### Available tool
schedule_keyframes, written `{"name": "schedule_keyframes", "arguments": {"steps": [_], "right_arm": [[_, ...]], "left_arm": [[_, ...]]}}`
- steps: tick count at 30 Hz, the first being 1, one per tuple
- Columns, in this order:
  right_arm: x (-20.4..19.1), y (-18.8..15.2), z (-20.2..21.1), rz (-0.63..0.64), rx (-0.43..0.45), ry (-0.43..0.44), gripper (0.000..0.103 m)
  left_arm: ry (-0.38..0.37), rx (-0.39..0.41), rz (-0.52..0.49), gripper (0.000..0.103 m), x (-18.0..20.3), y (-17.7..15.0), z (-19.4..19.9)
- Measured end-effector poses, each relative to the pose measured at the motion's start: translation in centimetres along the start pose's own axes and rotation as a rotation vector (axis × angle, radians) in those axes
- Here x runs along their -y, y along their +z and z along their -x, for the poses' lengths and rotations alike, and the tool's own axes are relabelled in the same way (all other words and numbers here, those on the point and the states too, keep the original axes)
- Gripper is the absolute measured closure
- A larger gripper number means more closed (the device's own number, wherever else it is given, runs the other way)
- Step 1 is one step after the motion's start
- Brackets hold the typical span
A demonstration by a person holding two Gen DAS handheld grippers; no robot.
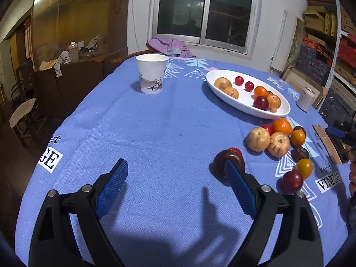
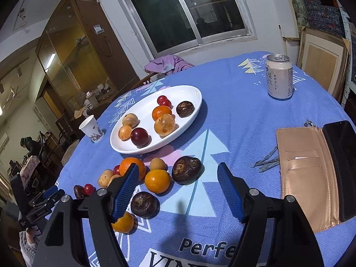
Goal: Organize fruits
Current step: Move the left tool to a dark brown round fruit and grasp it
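A white oval plate [image 1: 224, 99] [image 2: 191, 93] holds several fruits: tan, orange, red and dark ones. A loose pile of fruits lies on the blue cloth in front of it, with an orange [image 1: 282, 126] [image 2: 130, 165], tan fruits [image 1: 258, 139] and dark brown fruits [image 2: 186, 170]. My left gripper [image 1: 176, 171] is open and empty; its right finger stands just in front of a dark brown fruit [image 1: 222, 162]. My right gripper [image 2: 176, 175] is open and empty above the pile, with an orange-yellow fruit [image 2: 157, 180] and a dark fruit [image 2: 143, 204] between its fingers.
A paper cup [image 1: 152, 73] [image 2: 91, 129] stands at the far left of the table. A drink can [image 2: 279, 76] [image 1: 307, 99] stands at the far right. An open tan wallet [image 2: 309, 178] with a black phone [image 2: 342, 166] lies at the right.
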State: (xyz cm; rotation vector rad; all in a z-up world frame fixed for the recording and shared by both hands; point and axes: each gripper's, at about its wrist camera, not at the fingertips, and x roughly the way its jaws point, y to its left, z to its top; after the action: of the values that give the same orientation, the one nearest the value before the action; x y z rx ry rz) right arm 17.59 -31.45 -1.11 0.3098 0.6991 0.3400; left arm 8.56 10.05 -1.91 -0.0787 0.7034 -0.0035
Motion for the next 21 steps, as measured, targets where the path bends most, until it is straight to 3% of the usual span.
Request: {"name": "schedule_keyframes", "arguments": {"steps": [7,11,14,21], "right_arm": [[-0.1,-0.1,-0.2,0.006,-0.01,-0.005,0.029],[-0.2,-0.1,-0.2,0.013,-0.011,-0.003,0.029],[-0.2,-0.1,-0.2,0.011,-0.01,-0.002,0.029],[-0.2,0.0,0.0,0.009,-0.006,0.008,0.029]], "left_arm": [[-0.002,-0.02,-0.221,0.016,4.8,-0.6,-0.5],[0.024,-0.05,-0.283,0.016,6.5,-0.5,-1.9],[0.04,-0.084,-0.253,0.016,6.0,-0.2,-3.0],[0.078,-0.041,-0.096,0.016,0.6,0.4,-1.1]]}}
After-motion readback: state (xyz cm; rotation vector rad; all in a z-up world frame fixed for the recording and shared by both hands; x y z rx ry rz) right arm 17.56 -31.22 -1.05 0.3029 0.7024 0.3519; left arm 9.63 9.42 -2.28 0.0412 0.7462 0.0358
